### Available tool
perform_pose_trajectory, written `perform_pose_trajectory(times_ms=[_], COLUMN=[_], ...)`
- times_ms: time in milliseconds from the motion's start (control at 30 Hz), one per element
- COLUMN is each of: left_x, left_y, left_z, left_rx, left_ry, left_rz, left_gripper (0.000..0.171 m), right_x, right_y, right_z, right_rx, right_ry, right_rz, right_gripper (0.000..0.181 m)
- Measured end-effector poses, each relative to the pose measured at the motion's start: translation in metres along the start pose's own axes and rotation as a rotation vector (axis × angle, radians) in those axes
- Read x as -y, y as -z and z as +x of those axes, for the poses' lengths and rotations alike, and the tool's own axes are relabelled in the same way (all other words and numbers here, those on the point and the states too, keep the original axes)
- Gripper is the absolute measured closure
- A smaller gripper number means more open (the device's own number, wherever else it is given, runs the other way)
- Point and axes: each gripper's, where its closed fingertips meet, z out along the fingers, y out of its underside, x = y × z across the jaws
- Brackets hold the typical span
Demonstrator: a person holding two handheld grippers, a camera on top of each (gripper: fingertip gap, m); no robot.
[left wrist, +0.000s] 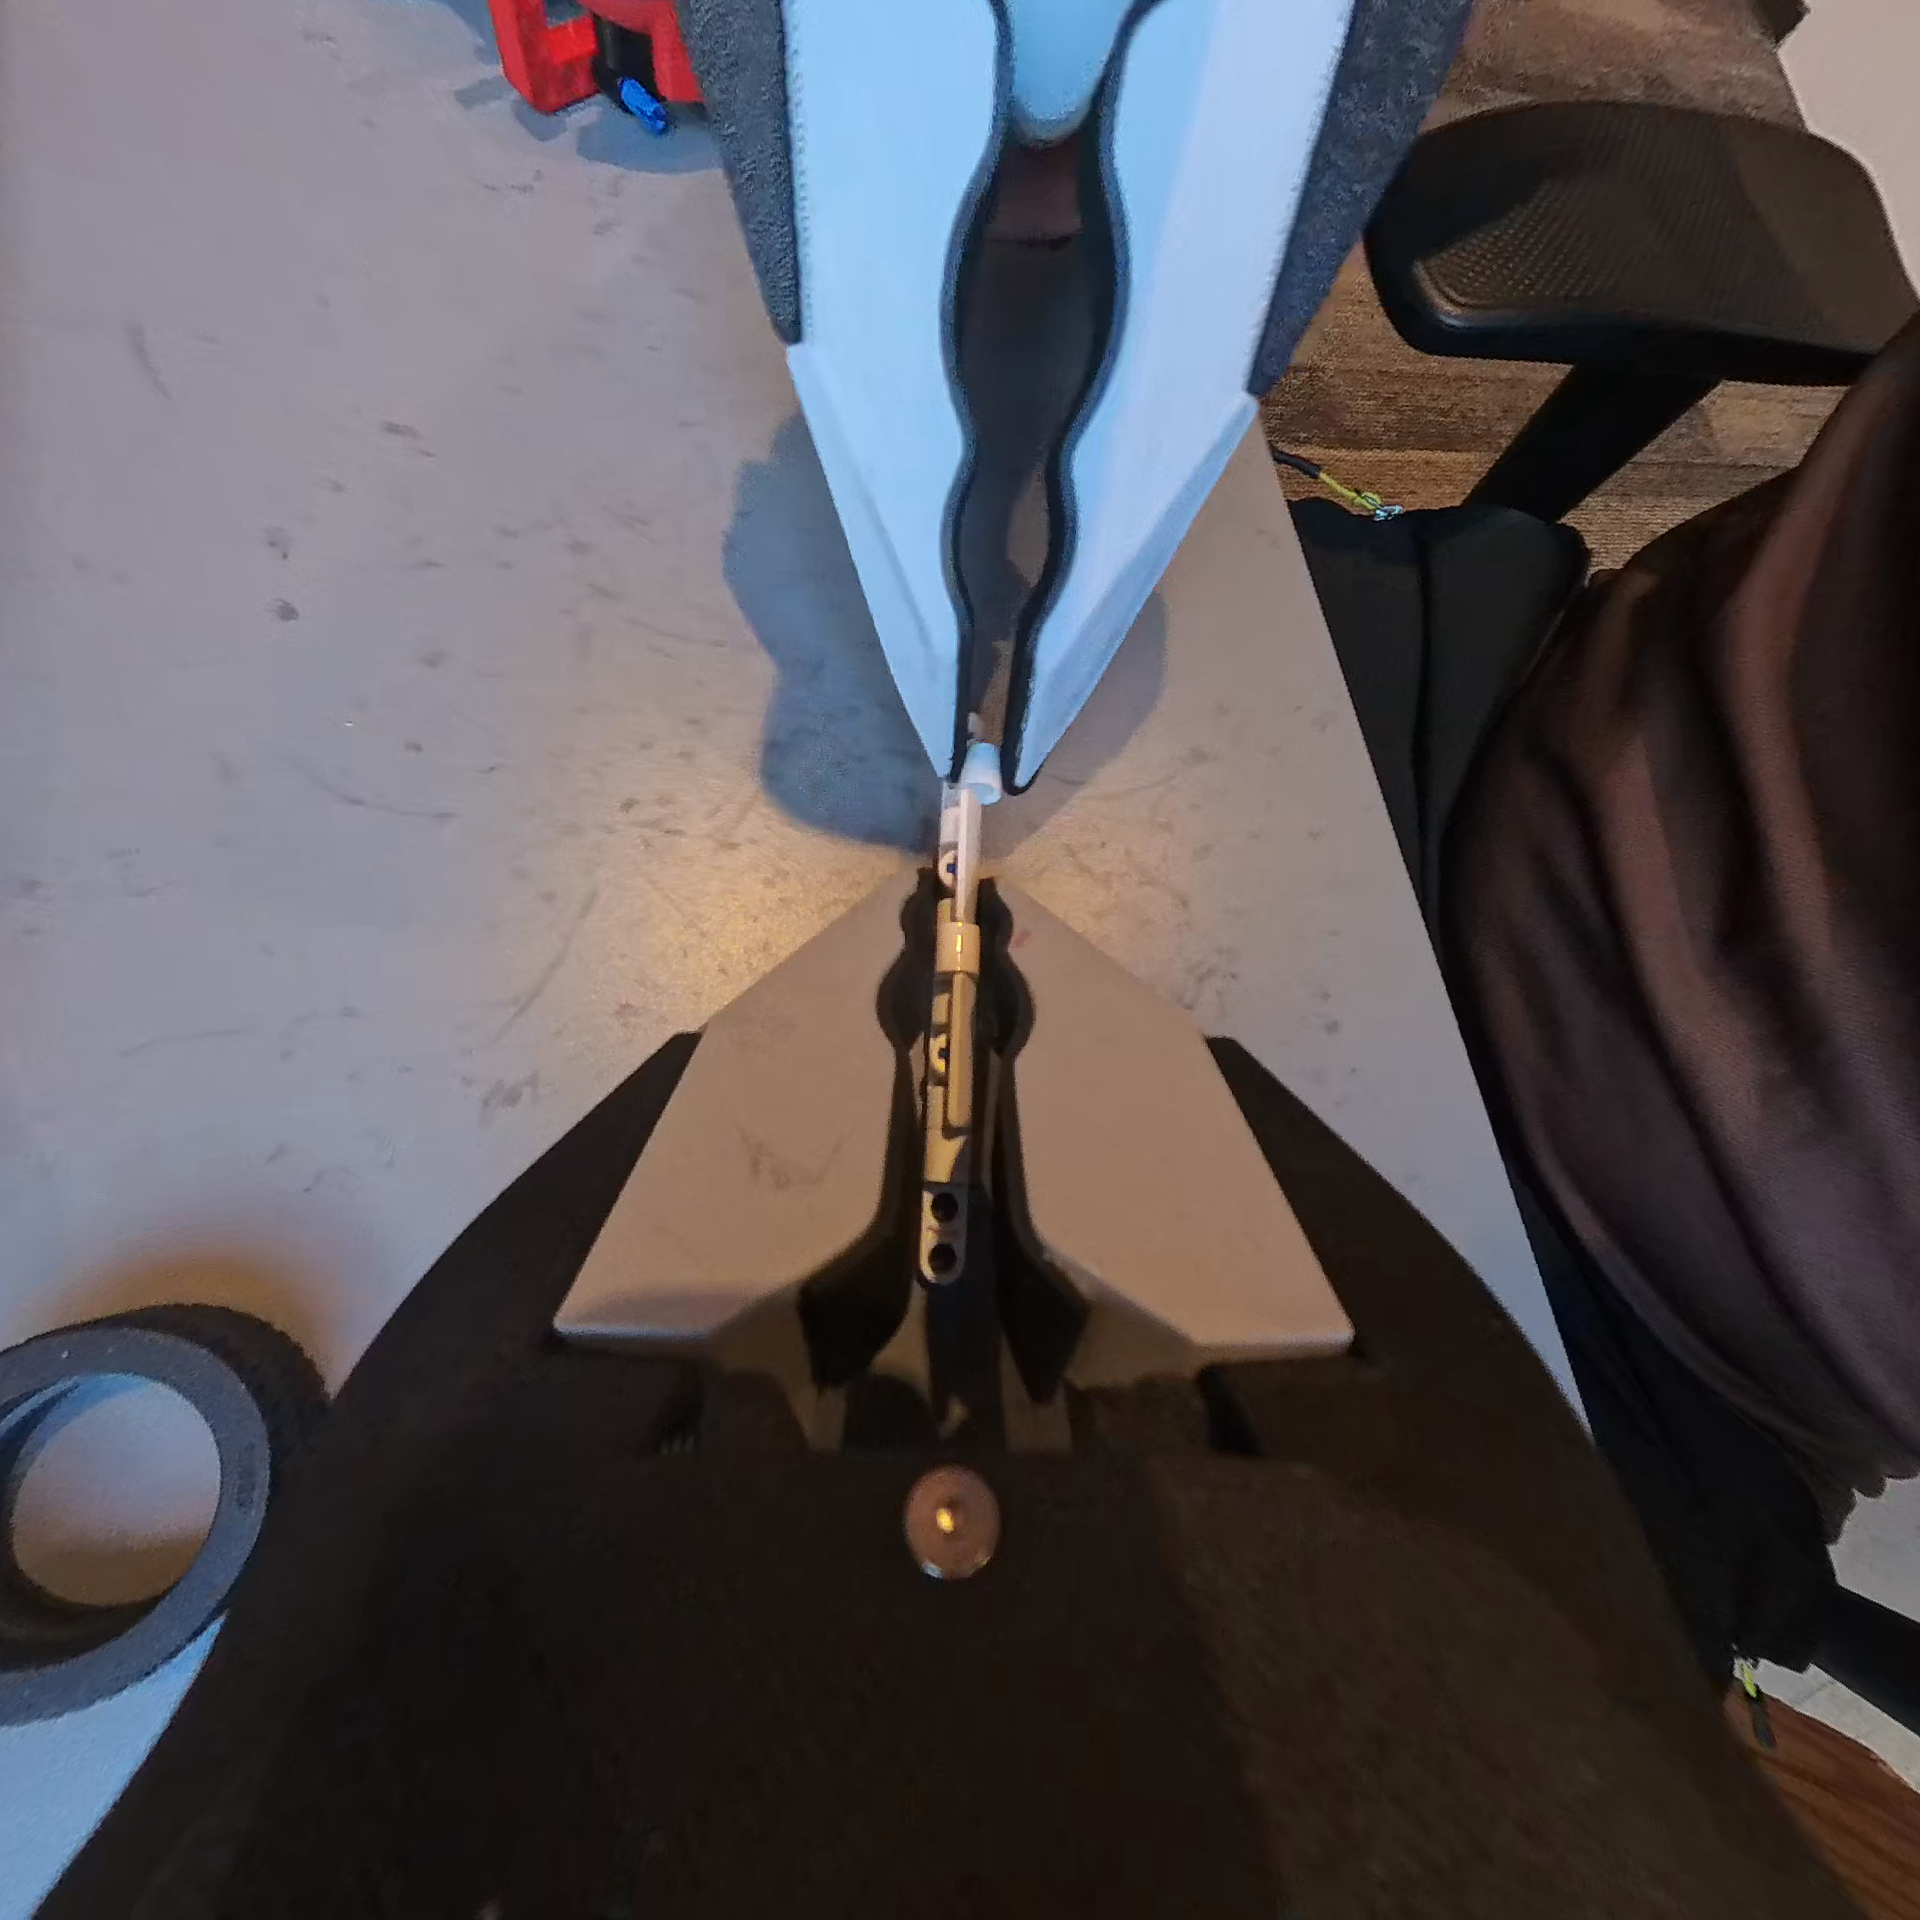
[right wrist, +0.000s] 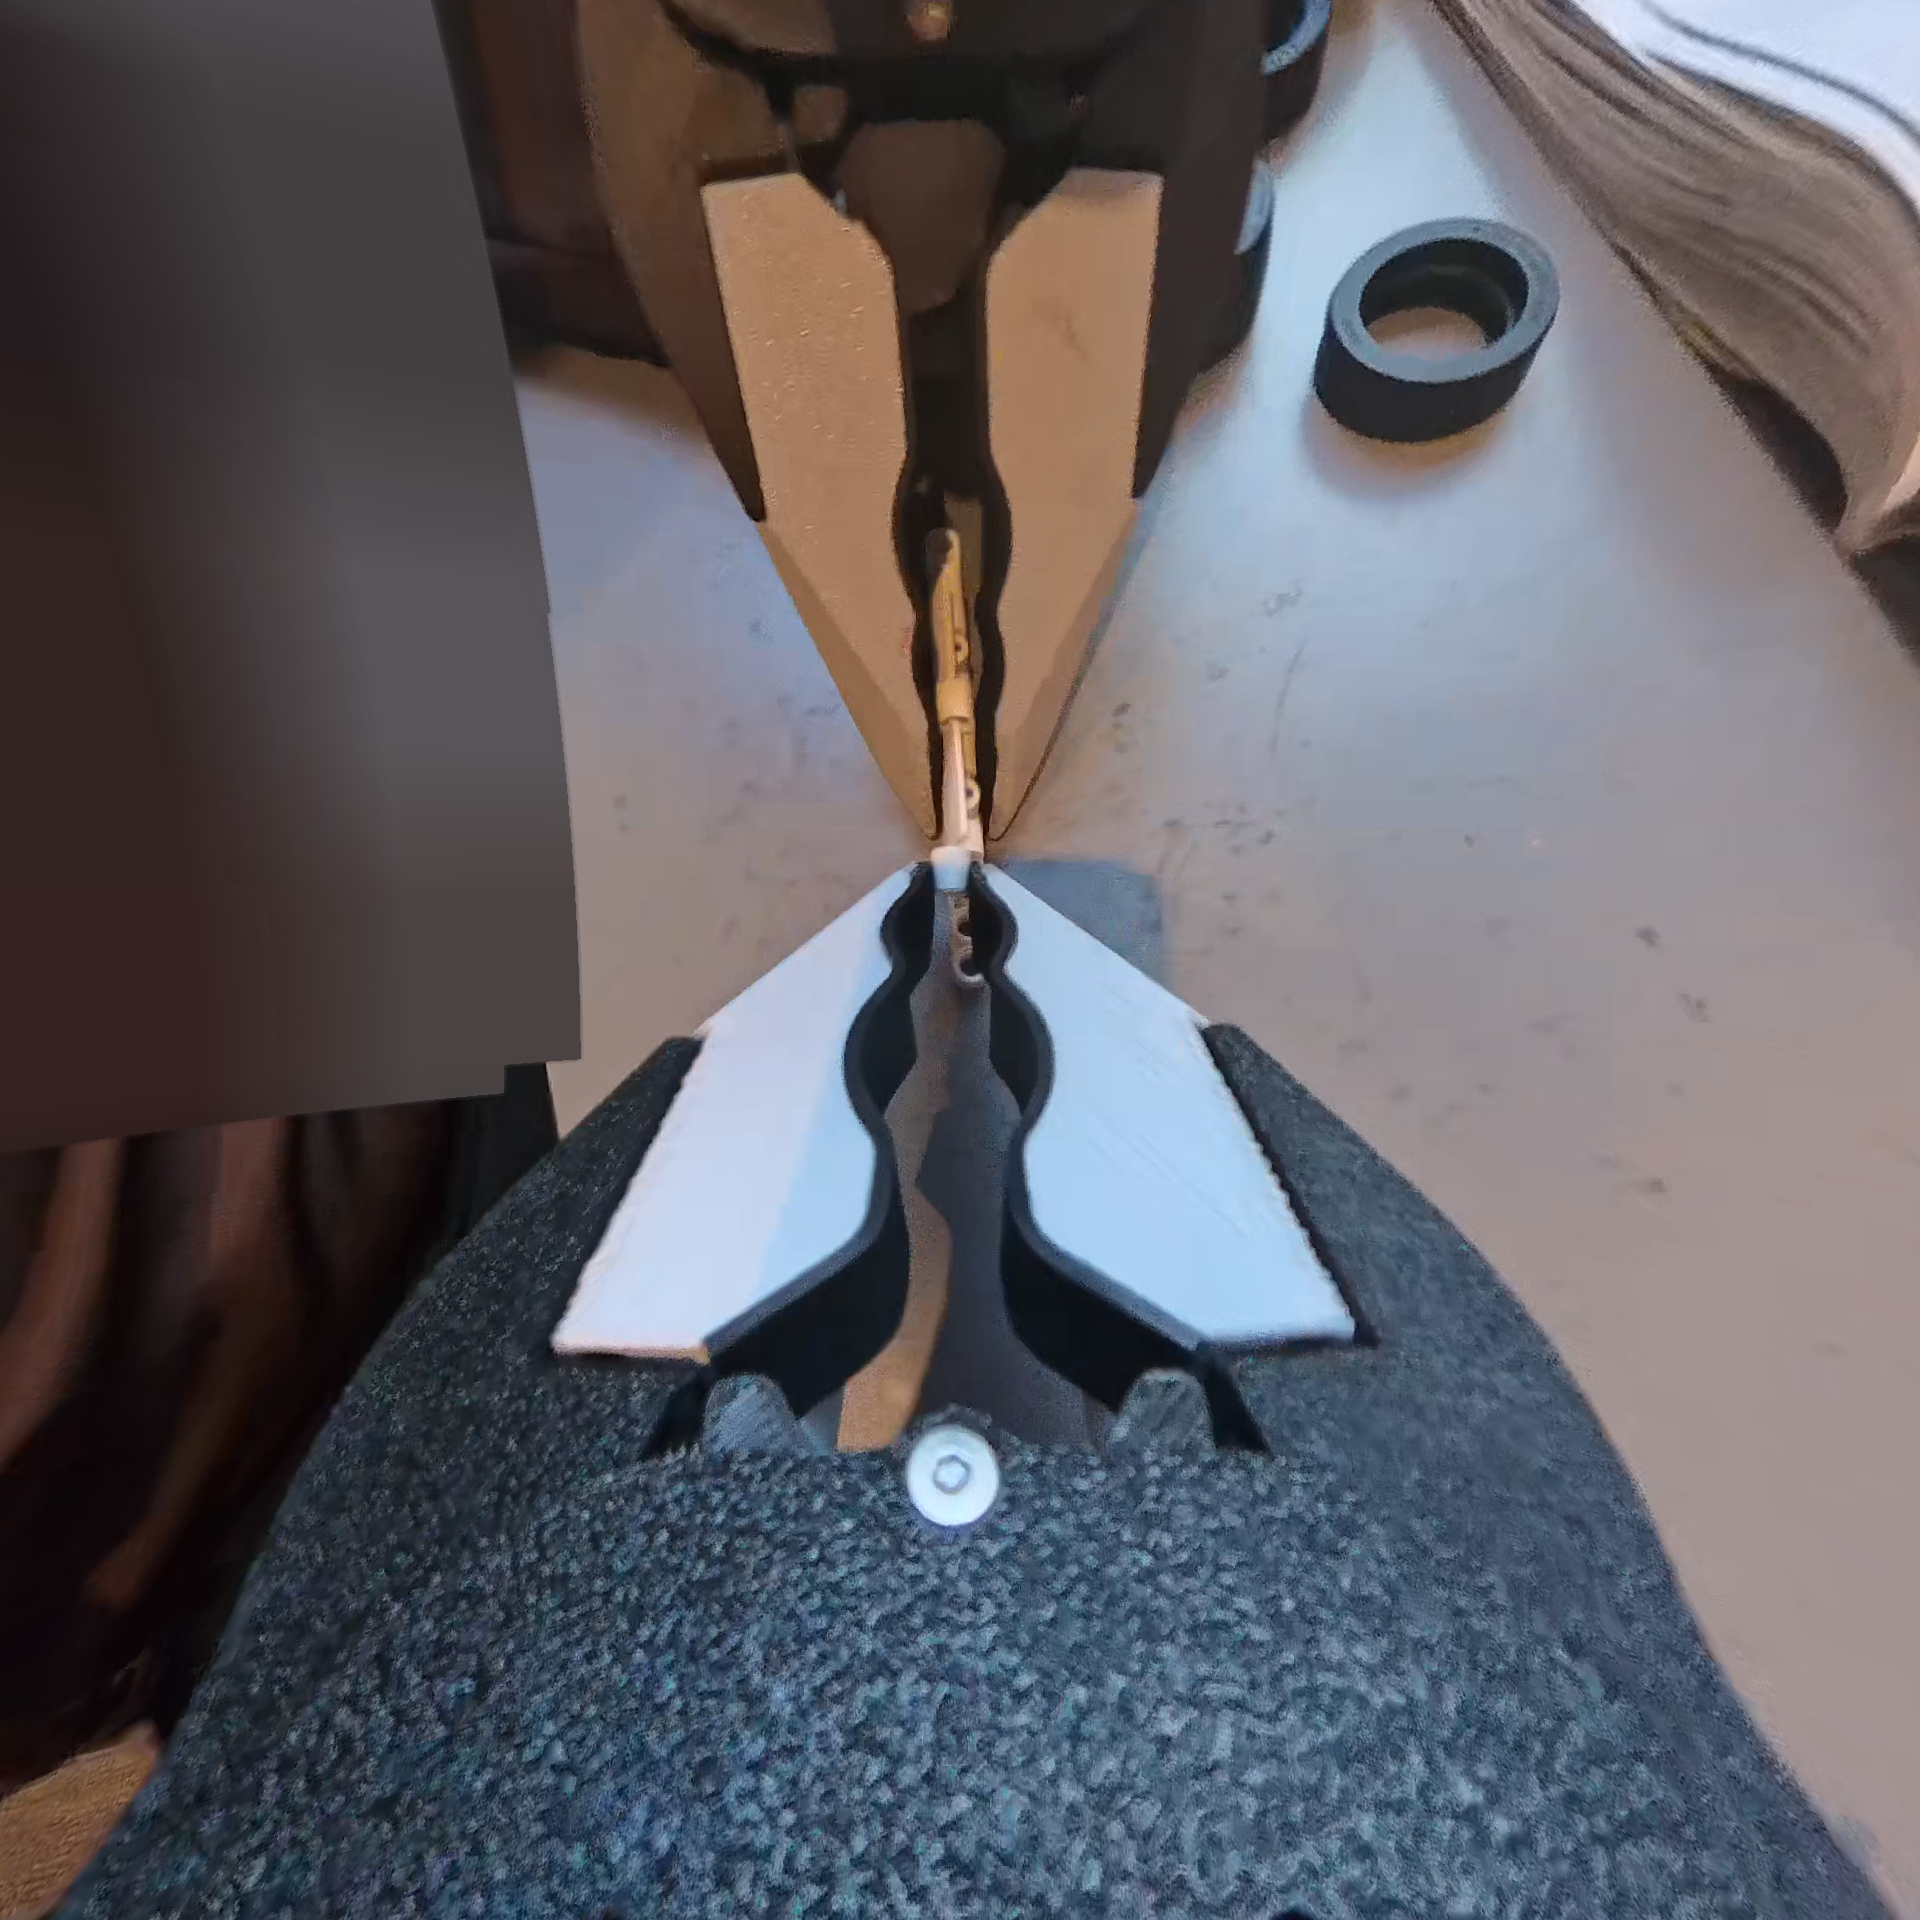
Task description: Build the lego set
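We have both pairs of fingers closed, tip to tip over the table (left wrist: 364,623). Our left gripper (left wrist: 961,894) clamps a grey lego beam (left wrist: 951,1101) lengthwise between its fingers, holes facing the camera, so the piece cannot twist while something is pushed into its far end. Our right gripper (right wrist: 951,868) pinches a small white lego piece (right wrist: 948,860) at its very tips, meeting the thin white rod (left wrist: 961,847) that sticks out of the beam; whether the piece is already seated on the rod we cannot tell. We hold the two tools nose to nose on one line, likely so the push runs straight along the rod rather than bending it. Farther out, a black rubber tyre (right wrist: 1439,327) sits on the table to one side, and a red lego assembly (left wrist: 587,47) with a blue pin (left wrist: 639,104) waits beyond the right gripper. An office chair (left wrist: 1621,249) stands off the table's edge.
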Motion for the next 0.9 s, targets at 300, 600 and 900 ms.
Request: perform_pose_trajectory(times_ms=[300, 600, 900], left_x=[0.0000, 0.0001, 0.0001], left_y=[0.0004, 0.0005, 0.0008], left_z=[-0.0010, -0.0017, -0.0034], left_rx=[0.002, 0.011, 0.038], left_ry=[0.009, 0.014, 0.003], left_rz=[0.001, 0.004, 0.004], left_gripper=[0.167, 0.167, 0.167], right_x=[0.0009, 0.0001, 0.0003], right_y=[-0.0005, -0.0011, -0.0013], right_z=[0.0016, 0.0023, 0.0047], right_rx=[-0.005, -0.088, -0.025], right_ry=[-0.039, 0.050, 0.030], right_rz=[-0.086, -0.121, -0.196], right_gripper=[0.174, 0.174, 0.174])
